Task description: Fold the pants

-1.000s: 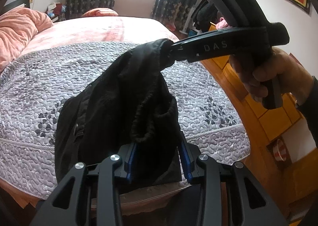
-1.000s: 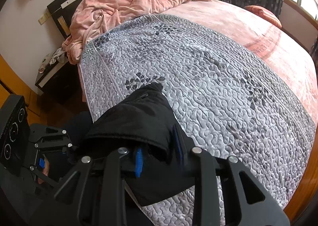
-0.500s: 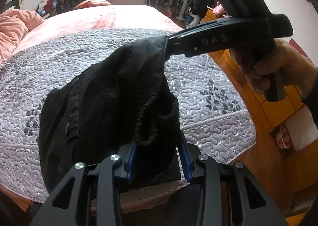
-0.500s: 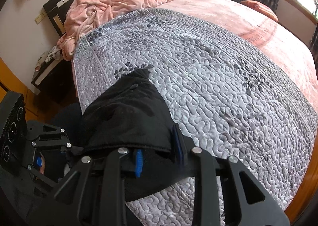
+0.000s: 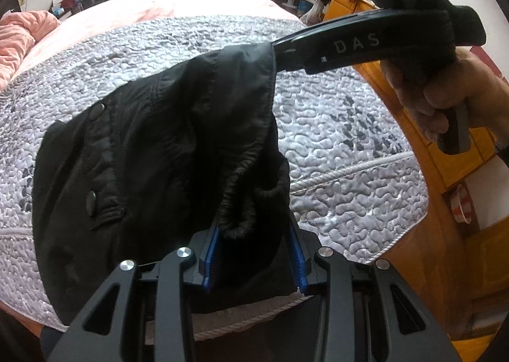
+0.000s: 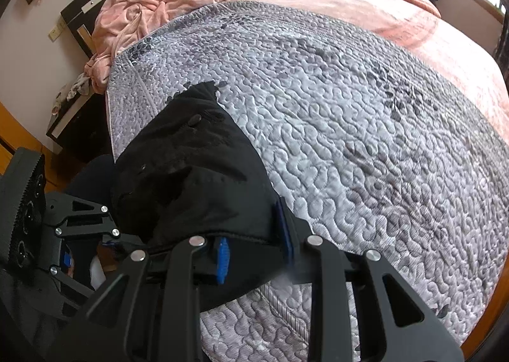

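**Pants gripped at both ends, fold barely begun**

You have the black pants [image 5: 152, 152] clamped in both tools. In the left wrist view, your left gripper [image 5: 254, 253] at the bottom centre of the frame is closed on a bunched, elastic-edged part of the fabric, and your right gripper [image 5: 288, 53], reaching in from the upper right, pinches another edge of the same garment. In the right wrist view, the right gripper [image 6: 254, 247] at the lower centre has its blue pads pressed on a hem of the pants [image 6: 191, 177].

The pants hang crumpled between the two tools, draped over the near edge of the grey quilted bedspread [image 5: 334, 126], in the lower left of both frames. Part of the cloth appears to rest on the bed; how much, you cannot tell.

By my reading, nothing is folded yet: the garment is neither spread flat nor smoothed. Laying it out, aligning the legs and making every fold all remain.
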The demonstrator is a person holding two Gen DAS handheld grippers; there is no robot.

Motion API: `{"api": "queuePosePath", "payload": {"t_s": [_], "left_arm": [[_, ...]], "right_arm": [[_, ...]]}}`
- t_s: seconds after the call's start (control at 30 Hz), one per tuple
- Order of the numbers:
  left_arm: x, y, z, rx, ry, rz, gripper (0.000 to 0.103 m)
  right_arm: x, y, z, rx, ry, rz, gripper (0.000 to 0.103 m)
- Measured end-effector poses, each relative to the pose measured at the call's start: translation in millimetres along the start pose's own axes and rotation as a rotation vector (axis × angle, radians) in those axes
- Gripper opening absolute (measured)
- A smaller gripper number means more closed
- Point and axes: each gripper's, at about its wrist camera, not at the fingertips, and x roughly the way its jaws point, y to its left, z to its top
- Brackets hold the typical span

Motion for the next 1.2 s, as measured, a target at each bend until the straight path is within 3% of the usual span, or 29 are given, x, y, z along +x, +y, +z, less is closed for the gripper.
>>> {"api": "queuePosePath", "payload": {"t_s": [0.67, 1.2], "left_arm": [[45.7, -4.1, -3.5, 0.019, 0.089, 0.031, 0.037], [55.1, -4.3, -8.9, 0.037, 0.093, 0.032, 0.037]], "right_arm": [[33.6, -23.4, -28.2, 0.04, 0.018, 0.004, 0.025], [44.1, -16.2, -36.6, 0.127, 0.047, -0.139, 0.027]]}}
